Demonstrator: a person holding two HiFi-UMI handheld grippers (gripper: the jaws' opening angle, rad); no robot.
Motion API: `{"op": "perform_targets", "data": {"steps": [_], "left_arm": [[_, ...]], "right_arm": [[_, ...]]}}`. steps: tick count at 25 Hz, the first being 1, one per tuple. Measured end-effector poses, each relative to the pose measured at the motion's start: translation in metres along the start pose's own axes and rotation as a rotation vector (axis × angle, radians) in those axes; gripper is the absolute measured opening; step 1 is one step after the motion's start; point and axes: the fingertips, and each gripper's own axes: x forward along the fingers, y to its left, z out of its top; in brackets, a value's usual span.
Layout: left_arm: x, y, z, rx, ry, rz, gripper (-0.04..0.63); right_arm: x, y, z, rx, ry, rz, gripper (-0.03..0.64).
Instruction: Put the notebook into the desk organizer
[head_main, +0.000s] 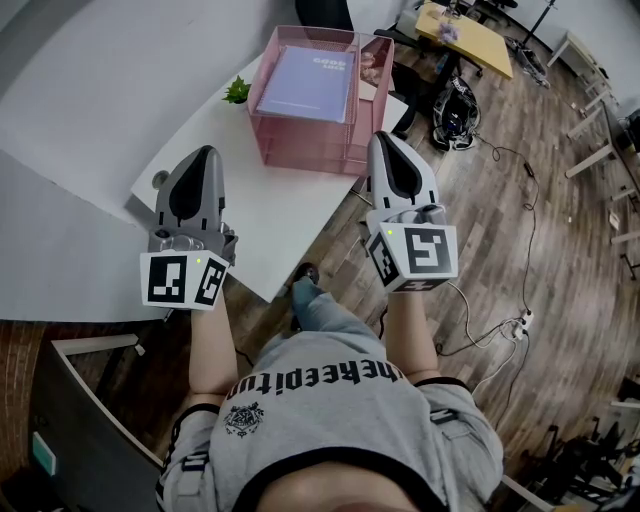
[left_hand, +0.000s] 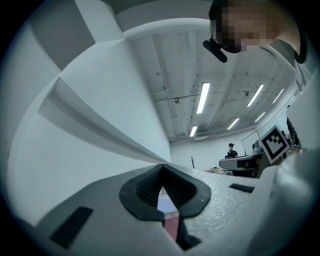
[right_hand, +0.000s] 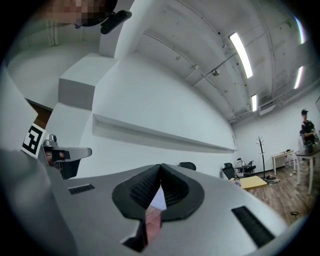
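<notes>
A lavender notebook (head_main: 305, 85) lies flat inside the top of the pink see-through desk organizer (head_main: 300, 148), which stands at the far end of the white table (head_main: 270, 215). My left gripper (head_main: 205, 152) hovers over the table's near left part, short of the organizer, its jaws shut on nothing. My right gripper (head_main: 386, 138) is held at the organizer's near right corner, also shut and empty. In the left gripper view the left gripper (left_hand: 161, 171) has its pads meeting, with a pink sliver of the organizer (left_hand: 171, 226) showing below them. The right gripper (right_hand: 160, 169) looks the same in its own view.
A small green plant (head_main: 237, 92) stands left of the organizer. Right of the table is wood floor with a dark bag (head_main: 456, 108), a yellow table (head_main: 470, 35), and a cable running to a power strip (head_main: 520, 322). A dark chair (head_main: 325, 12) stands behind the organizer.
</notes>
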Motion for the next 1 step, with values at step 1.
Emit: {"op": "perform_targets", "data": {"steps": [1], "left_arm": [[-0.0003,-0.0011,0.0001,-0.001,0.000,-0.001,0.003]], "right_arm": [[-0.0009,-0.0002,0.0001,0.000,0.000,0.000,0.003]]}}
